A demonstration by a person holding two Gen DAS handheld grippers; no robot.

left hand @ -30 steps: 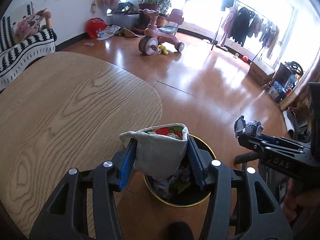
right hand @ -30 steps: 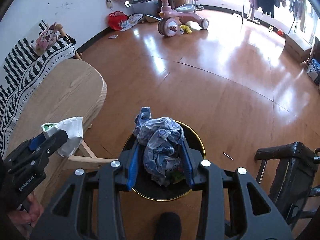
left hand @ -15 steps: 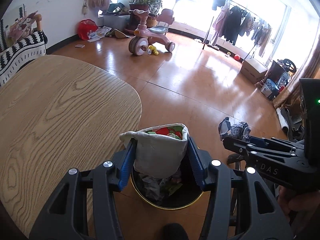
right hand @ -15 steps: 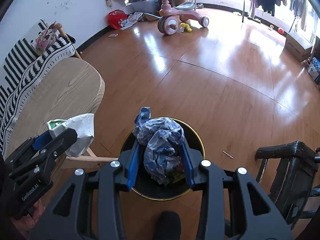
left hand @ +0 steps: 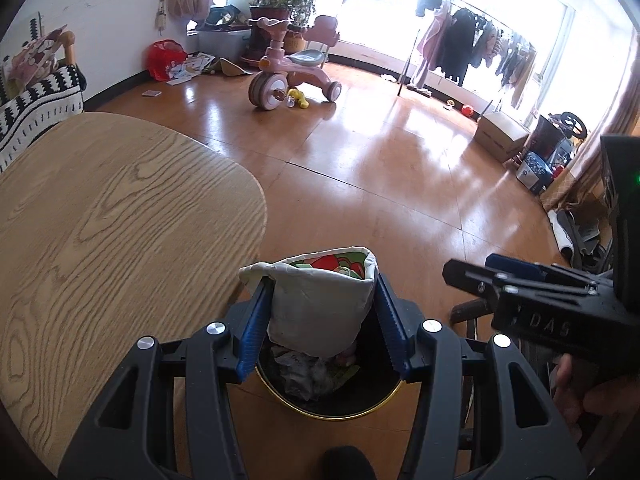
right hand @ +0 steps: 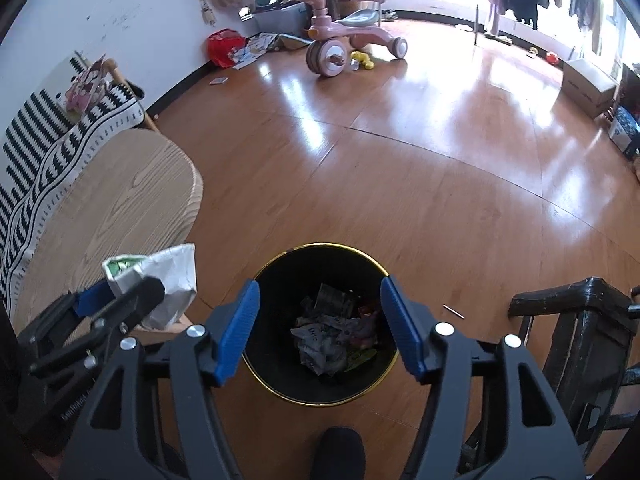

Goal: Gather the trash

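Now the left gripper [left hand: 320,320] is clamped on a bag [left hand: 320,308]: a crumpled whitish snack pouch, top open, red and green print showing inside. It hangs over the bin [left hand: 360,404], partly covering the bin's mouth in the left view. The right gripper [right hand: 320,328] has just been opening; its blue pads [right hand: 236,332] stand wide apart w/ nothing between them, right above the bin.

Bin: black, round, gold rim, standing on the wood floor [right hand: 400,200] just beside the table [left hand: 100,240] edge. Inside lies crumpled trash [right hand: 324,344]: a grey-blue plastic wad, bits of printed paper, sth red and green.

Right view looks straight into the bin, so the trash pile shows clearly; it also shows the bag from the side, pinched in the left gripper to the left of the bin, by the table edge. A dark chair [right hand: 580,340] sits to the right, and a thin stick [right hand: 453,311] lies on the floor near the bin.

Left view shows the bag's open top and print, the right gripper from the side w/ a hand [left hand: 580,396] under it, and far more tabletop. Both show a pink trike [left hand: 288,80] far back.
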